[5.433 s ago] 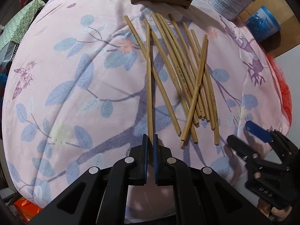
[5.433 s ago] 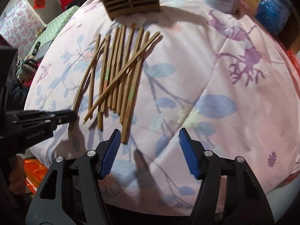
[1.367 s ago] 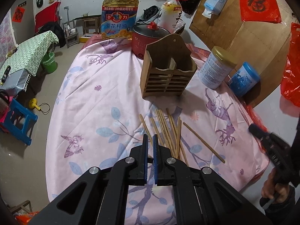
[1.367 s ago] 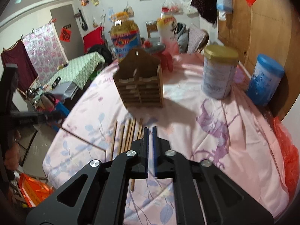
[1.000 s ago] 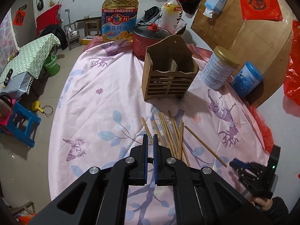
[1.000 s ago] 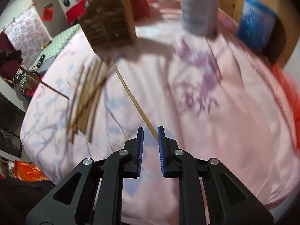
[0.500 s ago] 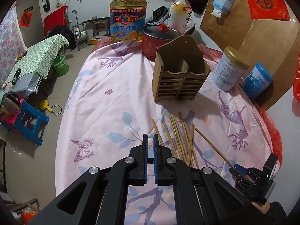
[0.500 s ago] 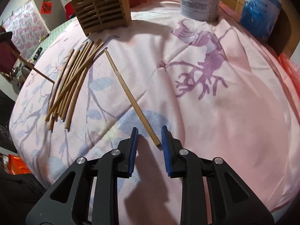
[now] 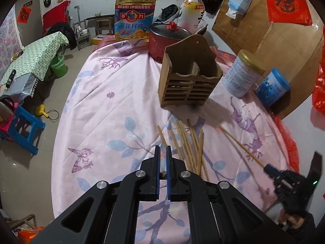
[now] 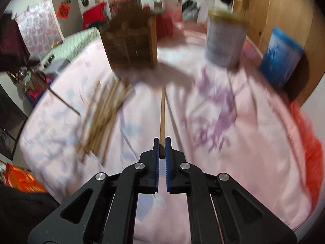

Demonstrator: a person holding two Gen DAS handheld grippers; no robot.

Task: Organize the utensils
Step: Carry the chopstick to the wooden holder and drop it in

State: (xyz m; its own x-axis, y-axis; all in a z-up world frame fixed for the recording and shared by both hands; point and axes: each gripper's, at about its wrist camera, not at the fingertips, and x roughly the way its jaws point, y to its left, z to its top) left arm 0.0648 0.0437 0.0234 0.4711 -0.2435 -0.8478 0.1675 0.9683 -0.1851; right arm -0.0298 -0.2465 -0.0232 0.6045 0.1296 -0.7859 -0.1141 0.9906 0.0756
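Observation:
My left gripper [image 9: 161, 150] hovers shut above the pink flowered cloth, with the brown end of a chopstick showing between its blue pads. That chopstick [image 10: 65, 101] pokes in from the left in the blurred right wrist view. My right gripper [image 10: 161, 142] is shut on the near end of a single chopstick [image 10: 161, 111], which points toward the wooden holder [image 10: 130, 40] and casts a shadow on the cloth. From the left wrist view the right gripper [image 9: 267, 167] sits at the table's right edge with its chopstick [image 9: 239, 144]. Several loose chopsticks [image 9: 189, 142] lie in front of the holder [image 9: 189, 85].
Right of the holder stand a gold-lidded tin [image 9: 241, 77] and a blue tub [image 9: 272, 87]. Behind it are a red pot [image 9: 168, 38] and a big oil bottle [image 9: 135, 14]. The round table drops off at the left toward a blue stool [image 9: 22, 132].
The right gripper's jaws closed on the lone chopstick that lay apart from the pile, and the gripper rose with it. The left gripper held still.

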